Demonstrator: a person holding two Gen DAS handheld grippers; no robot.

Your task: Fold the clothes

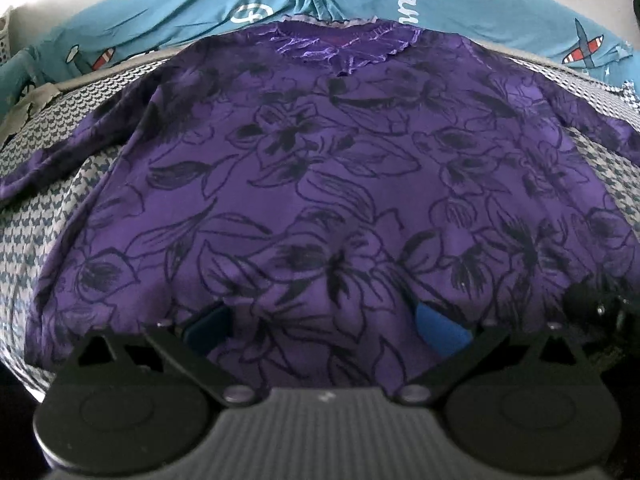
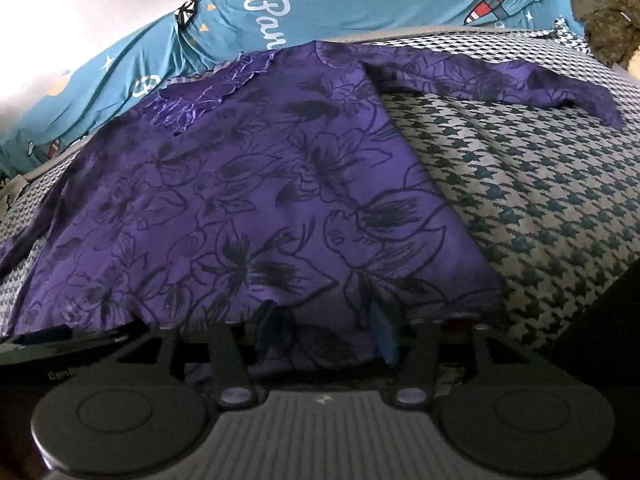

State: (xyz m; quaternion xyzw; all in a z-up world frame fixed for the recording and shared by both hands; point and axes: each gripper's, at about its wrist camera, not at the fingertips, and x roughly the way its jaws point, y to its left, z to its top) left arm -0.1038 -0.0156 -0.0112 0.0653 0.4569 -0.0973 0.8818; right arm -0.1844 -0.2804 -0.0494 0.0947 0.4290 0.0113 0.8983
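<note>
A purple shirt [image 1: 320, 180] with dark flower outlines lies flat and face up on the bed, its ruffled collar [image 1: 332, 40] at the far side and both sleeves spread out. My left gripper [image 1: 324, 328] stands wide open over the near hem, its blue pads [image 1: 440, 330] resting on the cloth well apart. My right gripper [image 2: 326, 332] is at the right part of the same shirt [image 2: 240, 200]. Its jaws stand partly apart, with a loose fold of the hem between the blue pads [image 2: 384, 336]. The right sleeve [image 2: 520, 80] stretches away over the cover.
A houndstooth bed cover [image 2: 540, 200] lies under the shirt and shows on both sides [image 1: 36, 216]. A teal sheet with plane prints [image 1: 200, 0] is bunched along the far edge. A brownish fuzzy thing [image 2: 608, 20] sits at the far right corner.
</note>
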